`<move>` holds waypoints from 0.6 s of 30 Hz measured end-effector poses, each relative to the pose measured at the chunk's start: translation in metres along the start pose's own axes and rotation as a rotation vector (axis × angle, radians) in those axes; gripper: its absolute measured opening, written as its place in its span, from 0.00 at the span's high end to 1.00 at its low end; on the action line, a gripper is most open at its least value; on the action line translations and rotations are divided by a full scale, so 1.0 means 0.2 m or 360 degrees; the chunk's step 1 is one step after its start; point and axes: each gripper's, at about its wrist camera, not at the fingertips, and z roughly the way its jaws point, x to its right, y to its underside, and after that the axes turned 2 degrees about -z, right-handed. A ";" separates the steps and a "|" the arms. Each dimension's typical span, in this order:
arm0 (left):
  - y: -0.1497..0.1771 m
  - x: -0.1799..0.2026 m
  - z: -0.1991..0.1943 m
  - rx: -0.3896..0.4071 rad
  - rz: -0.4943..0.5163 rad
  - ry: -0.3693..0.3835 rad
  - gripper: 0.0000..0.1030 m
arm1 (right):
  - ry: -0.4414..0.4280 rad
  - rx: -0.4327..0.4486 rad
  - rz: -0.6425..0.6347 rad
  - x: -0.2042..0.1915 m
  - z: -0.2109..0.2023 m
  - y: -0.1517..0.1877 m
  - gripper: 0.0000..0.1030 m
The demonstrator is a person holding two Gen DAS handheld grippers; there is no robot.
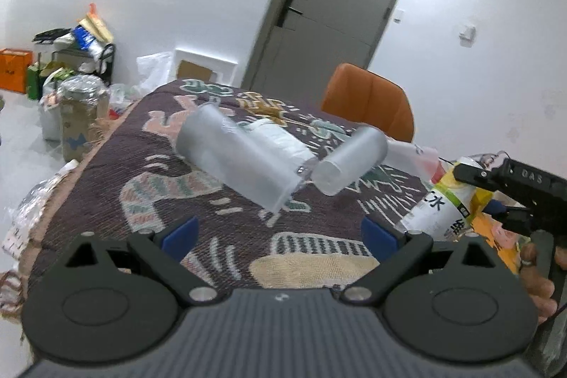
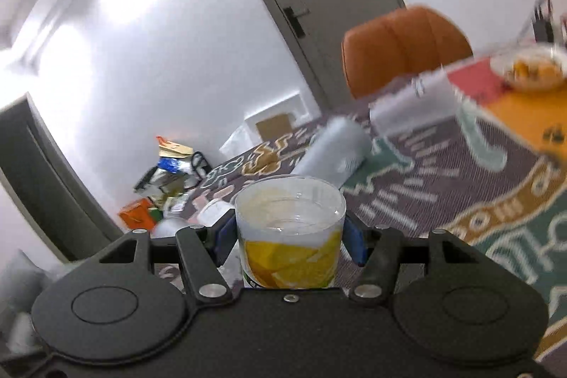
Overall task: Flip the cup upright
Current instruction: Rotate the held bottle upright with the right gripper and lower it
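Note:
My right gripper (image 2: pixel 288 236) is shut on a clear plastic cup with a yellow lemon label (image 2: pixel 290 236), its open mouth facing away from the camera. The same cup shows tilted at the right of the left wrist view (image 1: pixel 446 201), held by the right gripper (image 1: pixel 496 186). My left gripper (image 1: pixel 280 232) is open and empty above the patterned tablecloth (image 1: pixel 219 201). Two frosted cups lie on their sides ahead of it, one to the left (image 1: pixel 237 158), one to the right (image 1: pixel 351 162).
An orange chair (image 1: pixel 368 98) stands at the table's far edge. A clear bag (image 1: pixel 280 137) lies between the frosted cups. A bowl of food (image 2: pixel 531 68) and a clear cup (image 2: pixel 414 105) sit on the table's right part. Clutter fills the floor to the left.

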 end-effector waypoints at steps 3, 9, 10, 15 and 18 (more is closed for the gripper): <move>0.01 -0.05 -0.03 0.0026 -0.0058 -0.0047 0.06 | 0.0031 0.0021 -0.0100 -0.05 0.03 0.01 0.43; 0.04 -0.13 -0.06 0.0064 -0.0150 -0.0105 0.06 | 0.0099 0.0052 -0.0322 -0.17 0.12 0.07 0.43; 0.04 -0.15 -0.07 0.0064 -0.0159 -0.0117 0.06 | 0.0119 0.0057 -0.0355 -0.20 0.13 0.09 0.43; 0.06 -0.21 -0.07 0.0048 -0.0197 -0.0137 0.06 | 0.0146 0.0021 -0.0475 -0.27 0.19 0.18 0.42; 0.07 -0.24 -0.07 0.0045 -0.0225 -0.0154 0.06 | 0.0166 0.0014 -0.0528 -0.30 0.18 0.21 0.39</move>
